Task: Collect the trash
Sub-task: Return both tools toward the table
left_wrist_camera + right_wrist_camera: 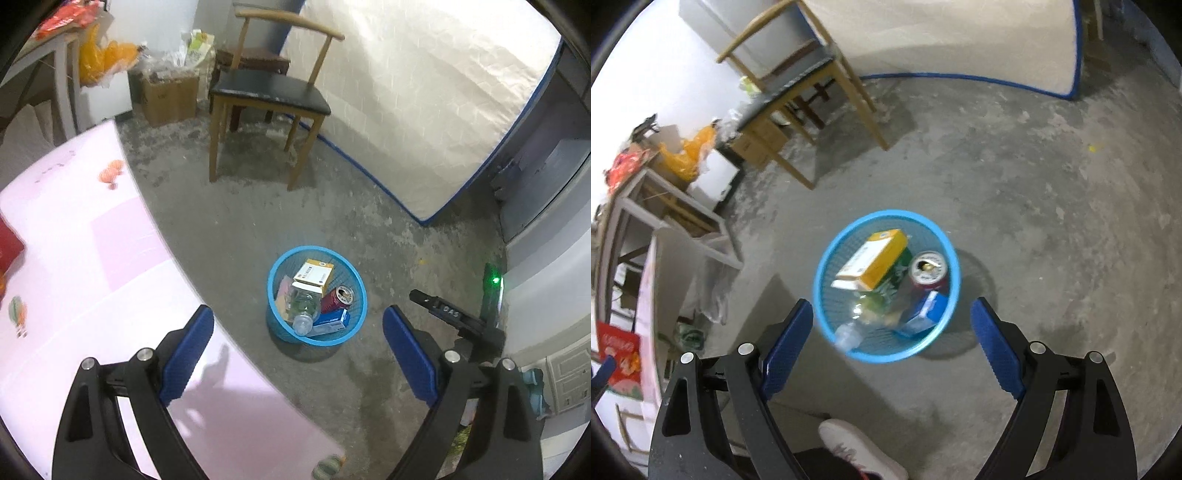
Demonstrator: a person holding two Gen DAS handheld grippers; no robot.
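One blue basket point(317, 334) on the floor, sitting around 6 o'clock in the left wrist view. Counting what's inside:

- two boxes: a yellow-and-white box point(313, 276) at the basket's 12 o'clock, and a blue box point(332, 320) at its 5 o'clock
- one red can point(338, 298) at about 3 o'clock
- one clear bottle point(304, 312) with its neck pointing to 7 o'clock
- something pinkish flat at 9 o'clock, can't tell what, so I'm not counting it

Elsewhere in the room: one chair point(271, 96) at 12 o'clock, one cardboard carton point(170, 98) at 11 o'clock, and one mattress point(424, 110) leaning at 1 o'clock. One white shoe point(860, 448) at 6 o'clock in the right wrist view.
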